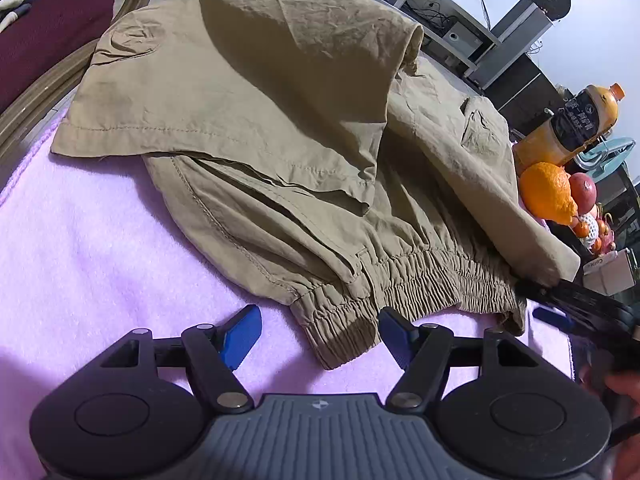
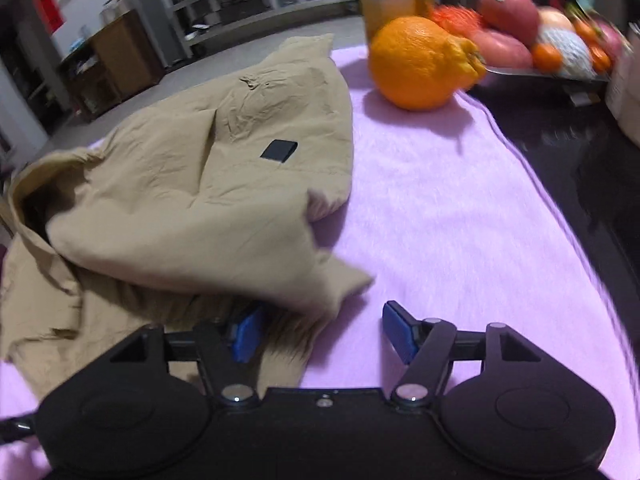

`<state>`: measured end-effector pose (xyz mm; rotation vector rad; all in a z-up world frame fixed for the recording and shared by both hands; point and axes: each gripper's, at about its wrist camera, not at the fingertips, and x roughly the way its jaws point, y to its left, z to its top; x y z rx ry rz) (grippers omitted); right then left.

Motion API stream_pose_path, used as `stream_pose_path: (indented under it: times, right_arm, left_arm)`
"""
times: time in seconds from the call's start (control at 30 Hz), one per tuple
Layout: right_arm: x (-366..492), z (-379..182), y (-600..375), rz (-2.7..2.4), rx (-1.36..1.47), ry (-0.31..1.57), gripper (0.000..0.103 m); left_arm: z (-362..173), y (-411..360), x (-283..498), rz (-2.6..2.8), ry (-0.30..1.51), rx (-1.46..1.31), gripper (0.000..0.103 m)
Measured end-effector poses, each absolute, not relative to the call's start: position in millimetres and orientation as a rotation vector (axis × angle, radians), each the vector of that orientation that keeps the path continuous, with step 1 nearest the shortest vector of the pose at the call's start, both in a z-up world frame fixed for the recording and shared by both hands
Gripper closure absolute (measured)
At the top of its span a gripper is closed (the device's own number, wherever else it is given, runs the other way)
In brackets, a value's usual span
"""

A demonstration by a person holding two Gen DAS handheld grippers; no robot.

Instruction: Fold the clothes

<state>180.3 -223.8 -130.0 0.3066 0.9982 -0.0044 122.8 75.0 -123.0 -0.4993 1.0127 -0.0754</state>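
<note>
On the pink towel (image 1: 80,240), tan trousers (image 1: 260,120) lie partly folded.

Across most of the towel the trousers spread, legs folded back over the near elastic waistband (image 1: 420,280). An orange (image 2: 420,64) sits far right on the towel, beside a juice bottle (image 1: 576,124). Near the waistband's left end, the left gripper (image 1: 320,340) stands spread, pinching nothing. The right gripper (image 2: 324,332) is spread too, its left finger under a loose fold, its right finger over bare towel.
</note>
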Motion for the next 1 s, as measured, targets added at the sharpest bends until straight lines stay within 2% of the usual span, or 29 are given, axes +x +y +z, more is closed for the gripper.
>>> stream_pose_path:
  times: [0.1,0.17,0.2,0.23,0.27,0.3,0.33,0.37,0.43,0.47,0.7,0.8,0.87,0.9,0.93,0.97,1.0]
  right_arm:
    - [174.5,-135.6,-223.8,0.064,0.441,1.065,0.043]
    - [176.4,-137.1,-219.8,0.044,0.406,1.044,0.046]
    - [176.8,-136.8,-219.1,0.045,0.414,1.037,0.053]
    - [177.2,-136.5,-218.5,0.045,0.422,1.029,0.066]
    - [176.8,-136.2,-217.5,0.042,0.423,1.025,0.068]
    - [176.4,-136.0,-216.6,0.039,0.424,1.02,0.073]
    - [176.1,-135.5,-215.7,0.034,0.41,1.017,0.085]
    - [175.7,-135.0,-214.9,0.03,0.396,1.013,0.089]
    - [174.2,-128.9,-216.8,0.048,0.423,0.995,0.094]
    - [173.2,-124.5,-217.6,0.057,0.436,0.986,0.094]
    - [144.5,-48.2,-237.0,0.171,0.655,0.904,0.094]
    - [118.5,-29.4,-243.4,0.2,0.681,0.907,0.094]
    - [100.1,-24.6,-246.1,0.209,0.686,0.93,0.094]
    - [91.0,-22.5,-247.3,0.213,0.688,0.942,0.094]
    - [86.0,-35.6,-244.9,0.199,0.677,0.982,0.092]
    - [84.0,-52.7,-243.6,0.188,0.679,1.015,0.09]
    - [82.1,-69.7,-242.4,0.176,0.682,1.048,0.084]
  left_arm:
    - [-124.3,75.3,125.1,-0.084,1.011,-0.525,0.039]
    - [-126.0,76.3,129.1,-0.092,1.01,-0.564,0.043]
    - [-126.6,77.4,131.6,-0.093,1.009,-0.587,0.046]
    - [-126.8,78.4,133.6,-0.094,1.006,-0.604,0.05]
    - [-127.0,78.6,134.8,-0.095,1.002,-0.611,0.053]
    - [-127.4,78.1,135.4,-0.094,1.0,-0.612,0.058]
    - [-127.9,77.6,135.9,-0.094,0.999,-0.612,0.067]
    - [-127.8,77.1,135.9,-0.094,0.995,-0.613,0.073]
    - [-120.3,75.1,132.9,-0.09,0.964,-0.592,0.092]
    - [-111.6,73.9,131.2,-0.089,0.94,-0.567,0.095]
    - [-28.3,83.4,100.4,-0.151,0.772,-0.471,0.096]
    - [-19.4,87.6,79.7,-0.191,0.802,-0.451,0.094]
    - [-27.1,85.3,66.8,-0.196,0.867,-0.42,0.09]
    - [-31.0,84.2,60.4,-0.198,0.899,-0.405,0.085]
    - [-37.9,81.9,54.5,-0.185,0.935,-0.382,0.076]
    - [-49.7,78.2,50.3,-0.144,0.974,-0.346,0.073]
    - [-60.7,75.2,46.7,-0.097,1.006,-0.315,0.069]
